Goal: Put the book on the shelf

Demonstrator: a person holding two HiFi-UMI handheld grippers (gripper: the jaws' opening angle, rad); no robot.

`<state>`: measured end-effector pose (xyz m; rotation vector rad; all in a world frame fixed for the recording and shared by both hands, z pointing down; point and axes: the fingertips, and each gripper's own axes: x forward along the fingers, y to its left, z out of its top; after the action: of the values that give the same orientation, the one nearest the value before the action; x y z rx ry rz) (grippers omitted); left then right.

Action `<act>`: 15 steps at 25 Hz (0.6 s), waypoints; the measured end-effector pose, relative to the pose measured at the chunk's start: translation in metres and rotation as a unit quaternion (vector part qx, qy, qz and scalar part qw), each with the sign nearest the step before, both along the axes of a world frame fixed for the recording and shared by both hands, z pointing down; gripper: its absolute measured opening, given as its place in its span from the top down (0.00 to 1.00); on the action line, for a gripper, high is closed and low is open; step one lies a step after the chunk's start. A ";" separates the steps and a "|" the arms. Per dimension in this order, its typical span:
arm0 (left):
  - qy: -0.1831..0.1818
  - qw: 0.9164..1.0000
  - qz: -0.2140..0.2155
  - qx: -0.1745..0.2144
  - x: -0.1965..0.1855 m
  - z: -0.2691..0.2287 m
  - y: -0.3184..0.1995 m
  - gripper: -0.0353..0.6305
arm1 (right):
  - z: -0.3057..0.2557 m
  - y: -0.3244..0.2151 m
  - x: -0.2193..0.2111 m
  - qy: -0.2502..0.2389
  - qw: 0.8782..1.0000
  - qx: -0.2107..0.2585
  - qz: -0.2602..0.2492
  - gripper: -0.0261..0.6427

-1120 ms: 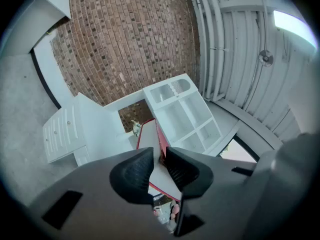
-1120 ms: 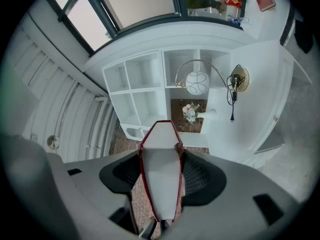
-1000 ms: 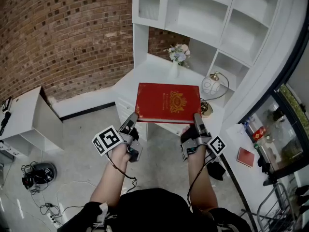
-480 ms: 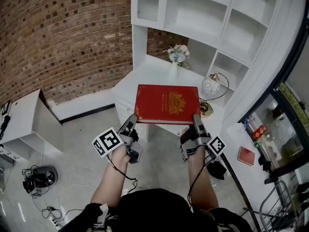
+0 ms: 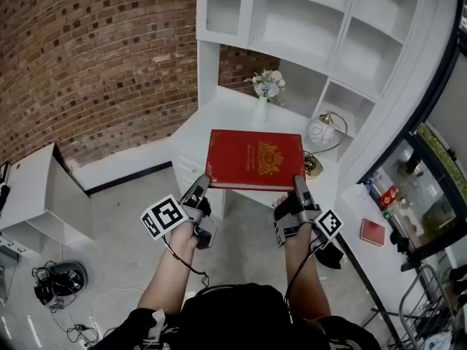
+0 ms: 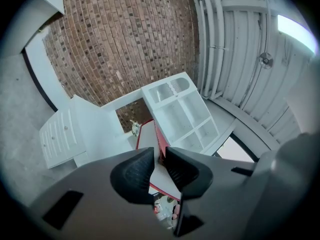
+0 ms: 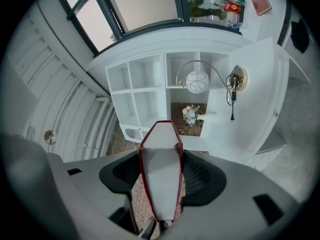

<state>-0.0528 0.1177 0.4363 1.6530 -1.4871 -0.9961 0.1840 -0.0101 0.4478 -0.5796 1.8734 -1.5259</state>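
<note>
**Head view.** The red book (image 5: 254,159) sits at the centre of the frame, held flat with its gold-crested cover facing up. It hangs over the front part of the white desk (image 5: 211,119), below the white shelf unit (image 5: 328,28) that fills the upper right; it is not on any shelf. The left gripper (image 5: 203,184) grips the book's lower left corner. The right gripper (image 5: 298,184) grips the lower right corner. A vase of flowers (image 5: 267,84) and a globe lamp (image 5: 319,130) stand on the desk beyond the book. A brick wall (image 5: 95,57) covers the upper left of the frame.

**Left gripper view.** The left gripper (image 6: 160,156) is at lower centre. Its two dark ribbed pads (image 6: 134,171) stand close together, clamped on the thin edge of the book (image 6: 146,139), which runs up between them. The shelf unit (image 6: 180,111) lies just beyond the book at centre frame.

**Right gripper view.** The right gripper (image 7: 160,154) is at lower centre, with its pads (image 7: 199,174) set wide apart and pressed on both covers of the book (image 7: 160,184). The white page edge faces the camera. The shelf unit (image 7: 142,91), the lamp (image 7: 197,81) and the flowers (image 7: 190,114) appear above it.
</note>
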 end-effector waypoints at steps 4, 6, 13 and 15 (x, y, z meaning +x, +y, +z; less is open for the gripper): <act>-0.003 1.000 0.006 -0.005 -0.010 0.005 -0.004 0.82 | 0.004 -0.001 -0.008 0.003 1.000 -0.003 0.006 0.57; -0.002 1.000 0.008 -0.006 -0.014 0.006 -0.010 0.82 | 0.004 -0.006 -0.012 0.006 1.000 -0.001 0.008 0.57; -0.011 1.000 0.011 -0.003 -0.033 0.007 -0.047 0.82 | 0.005 -0.043 -0.031 0.002 1.000 0.010 0.011 0.57; -0.015 1.000 0.012 -0.002 -0.040 0.007 -0.064 0.82 | 0.007 -0.059 -0.038 0.001 1.000 0.008 0.012 0.57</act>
<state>-0.0927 0.0541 0.4436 1.6854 -1.4848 -0.9597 0.1461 -0.0692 0.4549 -0.5951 1.8722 -1.4951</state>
